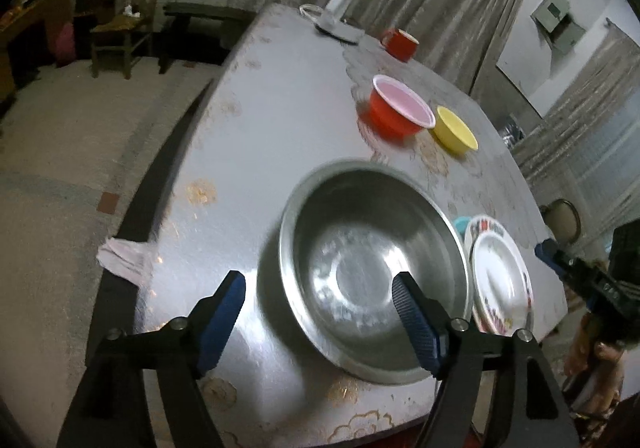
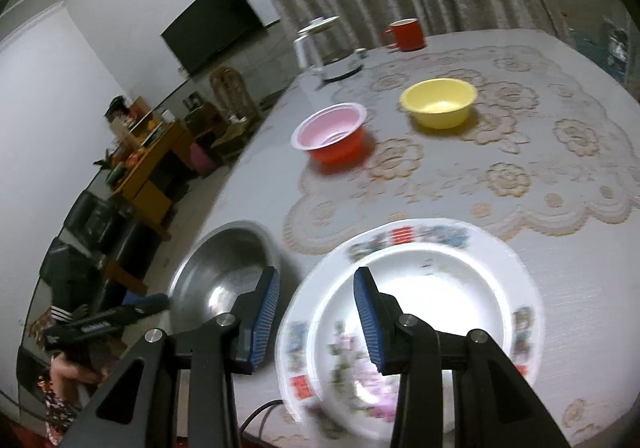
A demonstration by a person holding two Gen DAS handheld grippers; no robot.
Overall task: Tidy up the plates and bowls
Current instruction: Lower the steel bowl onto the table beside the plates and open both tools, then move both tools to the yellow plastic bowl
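Grippers both gape: our left gripper (image 1: 320, 288) straddles the steel bowl (image 1: 372, 272) rim ungripped; our right gripper (image 2: 316, 308) approaches the patterned plate (image 2: 412, 320), needing closure on its rim.

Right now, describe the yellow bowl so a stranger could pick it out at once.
Start at the table with the lace cloth, and look past the patterned plate towards the curtain side. Two small bowls stand side by side there, apart from each other. The yellow bowl is yellow inside and out; the red bowl beside it has a pale pink inside and a white rim.
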